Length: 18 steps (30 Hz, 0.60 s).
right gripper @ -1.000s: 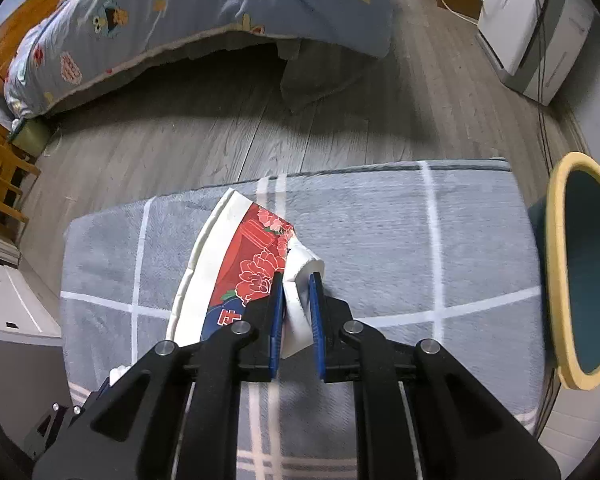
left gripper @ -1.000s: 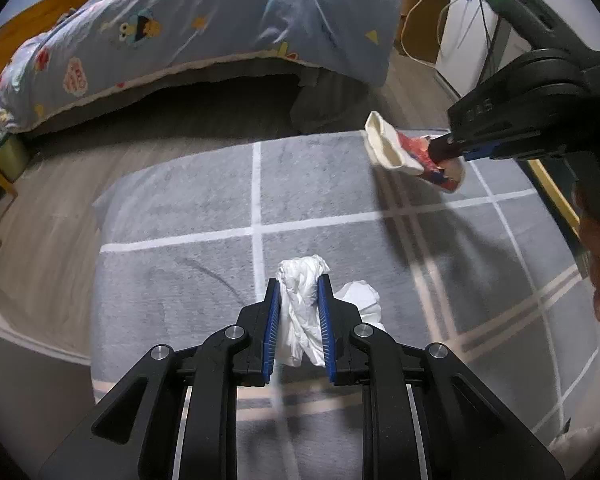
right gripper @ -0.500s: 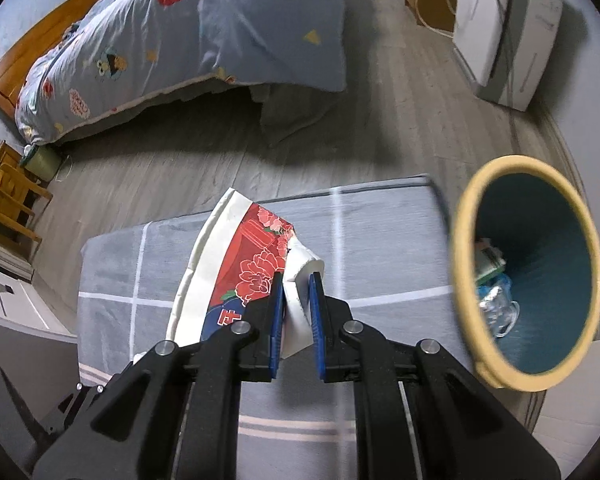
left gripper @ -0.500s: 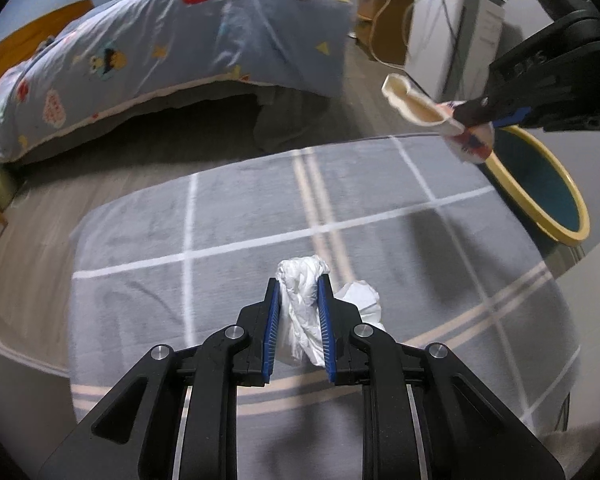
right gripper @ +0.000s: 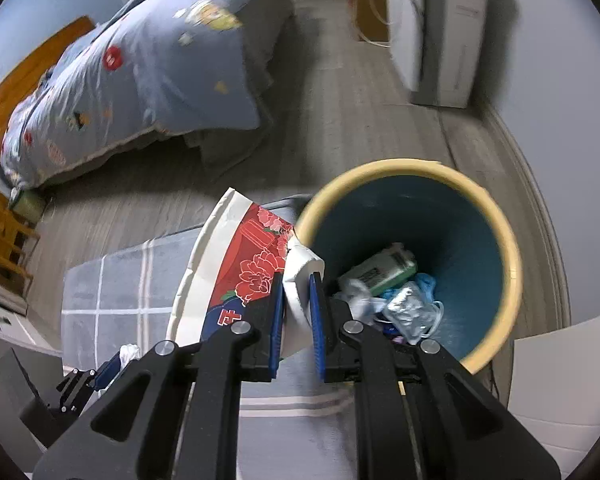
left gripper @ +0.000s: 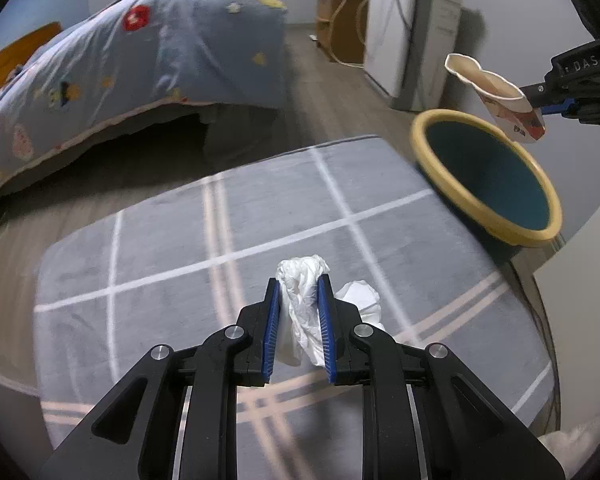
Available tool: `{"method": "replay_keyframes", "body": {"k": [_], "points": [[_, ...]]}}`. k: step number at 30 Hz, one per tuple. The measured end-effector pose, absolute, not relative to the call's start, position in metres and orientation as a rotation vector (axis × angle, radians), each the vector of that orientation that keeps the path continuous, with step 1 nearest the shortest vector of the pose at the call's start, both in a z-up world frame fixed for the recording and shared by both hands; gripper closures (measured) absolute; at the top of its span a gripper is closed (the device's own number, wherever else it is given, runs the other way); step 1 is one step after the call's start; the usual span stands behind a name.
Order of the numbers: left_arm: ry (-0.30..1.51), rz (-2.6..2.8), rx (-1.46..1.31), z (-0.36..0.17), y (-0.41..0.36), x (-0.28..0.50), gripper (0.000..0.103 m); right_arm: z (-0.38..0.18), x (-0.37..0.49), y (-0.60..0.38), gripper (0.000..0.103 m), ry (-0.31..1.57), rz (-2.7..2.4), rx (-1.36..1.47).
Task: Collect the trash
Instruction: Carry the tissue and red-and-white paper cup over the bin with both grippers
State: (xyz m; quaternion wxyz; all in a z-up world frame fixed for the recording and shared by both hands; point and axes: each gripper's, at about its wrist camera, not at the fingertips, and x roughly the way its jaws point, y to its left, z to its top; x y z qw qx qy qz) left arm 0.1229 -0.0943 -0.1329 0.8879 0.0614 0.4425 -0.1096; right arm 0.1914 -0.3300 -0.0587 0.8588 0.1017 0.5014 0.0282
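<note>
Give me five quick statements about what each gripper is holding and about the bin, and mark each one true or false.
1. The left gripper is clamped on a crumpled white tissue. True.
2. The right gripper is empty. False: it grips a crushed paper cup with a red flower print.
3. The bin is empty. False: a green packet and clear plastic wrapping lie at the bottom.
4. The bin has a yellow rim and a dark teal inside. True.
5. The paper cup is already lying in the bin. False: it is held in the air at the rim.
</note>
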Motion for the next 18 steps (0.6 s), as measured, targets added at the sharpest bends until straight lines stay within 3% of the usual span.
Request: {"method": "replay_keyframes", "body": {"k": [18], "points": [[0.839, -0.516, 0.215, -0.106, -0.226, 0.124, 0.083, -0.09, 0.196, -0.448, 0.091, 1.095, -0.1, 0.313]]}}
